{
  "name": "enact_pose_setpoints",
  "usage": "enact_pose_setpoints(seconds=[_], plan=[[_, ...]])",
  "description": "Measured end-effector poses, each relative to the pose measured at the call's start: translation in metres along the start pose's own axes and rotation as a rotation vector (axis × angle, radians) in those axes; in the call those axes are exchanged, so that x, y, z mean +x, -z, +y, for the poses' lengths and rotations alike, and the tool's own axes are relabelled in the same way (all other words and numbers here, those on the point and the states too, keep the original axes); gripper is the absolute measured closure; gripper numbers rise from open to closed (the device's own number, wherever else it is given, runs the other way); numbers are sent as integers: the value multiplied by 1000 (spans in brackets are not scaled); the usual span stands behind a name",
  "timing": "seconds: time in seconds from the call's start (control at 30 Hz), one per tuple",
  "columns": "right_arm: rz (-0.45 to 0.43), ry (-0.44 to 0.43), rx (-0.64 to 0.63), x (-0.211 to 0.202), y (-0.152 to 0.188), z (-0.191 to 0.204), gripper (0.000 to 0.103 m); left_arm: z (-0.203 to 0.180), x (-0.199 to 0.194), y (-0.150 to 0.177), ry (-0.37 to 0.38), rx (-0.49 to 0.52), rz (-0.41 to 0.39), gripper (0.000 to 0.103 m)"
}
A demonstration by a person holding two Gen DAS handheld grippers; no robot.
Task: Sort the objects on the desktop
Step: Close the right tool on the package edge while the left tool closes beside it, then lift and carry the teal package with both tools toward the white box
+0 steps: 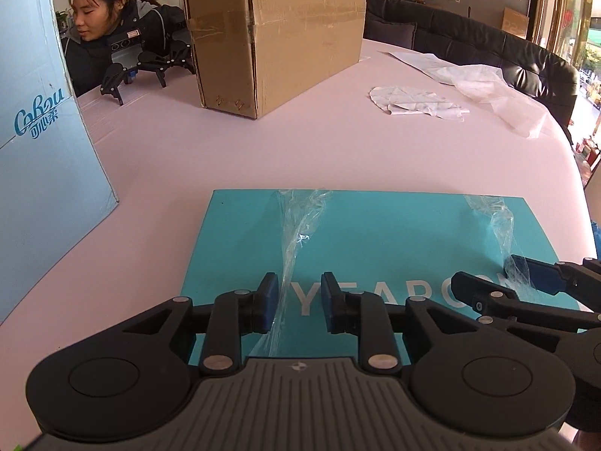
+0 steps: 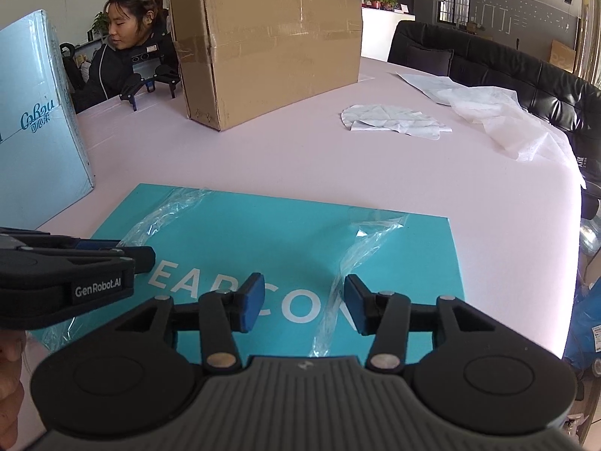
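A flat teal box (image 1: 375,233) with white letters lies on the pale pink table (image 1: 225,150), right under both grippers. Two crumpled clear plastic strips cross its lid. My left gripper (image 1: 299,293) stands open over the box's near edge, with the left strip (image 1: 291,248) running between its blue pads, close to the left one. My right gripper (image 2: 303,297) is open wider above the teal box (image 2: 263,233), and the right strip (image 2: 349,255) runs past its right pad. Each gripper shows in the other's view: the right gripper (image 1: 496,278) and the left gripper (image 2: 131,253).
A tall brown carton (image 1: 274,37) stands at the table's far middle. A light blue box (image 1: 37,131) stands upright at the left. Crumpled white paper (image 1: 413,101) lies at the far right. A person (image 1: 105,30) with black grippers sits across the table, and a black sofa (image 1: 488,45) stands behind it.
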State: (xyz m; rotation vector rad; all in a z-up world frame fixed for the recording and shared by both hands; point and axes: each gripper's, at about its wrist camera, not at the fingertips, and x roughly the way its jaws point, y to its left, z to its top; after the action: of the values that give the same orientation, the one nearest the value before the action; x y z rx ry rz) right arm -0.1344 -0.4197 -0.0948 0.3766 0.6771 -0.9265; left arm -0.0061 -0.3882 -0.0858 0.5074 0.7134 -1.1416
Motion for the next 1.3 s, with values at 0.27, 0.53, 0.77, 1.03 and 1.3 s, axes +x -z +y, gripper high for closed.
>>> enact_pose_setpoints(seconds=[0.27,0.53,0.77,1.03,1.3], plan=[[13,-9,-53,4,1,7,38,0,0,0,16,-10,0,73],[18,-42,88,4,-8,-17,86,9,-1,-2,-70,-81,15,101],[20,-81,112,3,-11,-21,93,8,-6,1,-94,-101,24,102],[17,-110,116,-1,-11,-17,93,13,-19,9,-118,-155,22,102],[1,-139,110,-9,-12,-13,93,13,-34,13,-148,-176,3,102]])
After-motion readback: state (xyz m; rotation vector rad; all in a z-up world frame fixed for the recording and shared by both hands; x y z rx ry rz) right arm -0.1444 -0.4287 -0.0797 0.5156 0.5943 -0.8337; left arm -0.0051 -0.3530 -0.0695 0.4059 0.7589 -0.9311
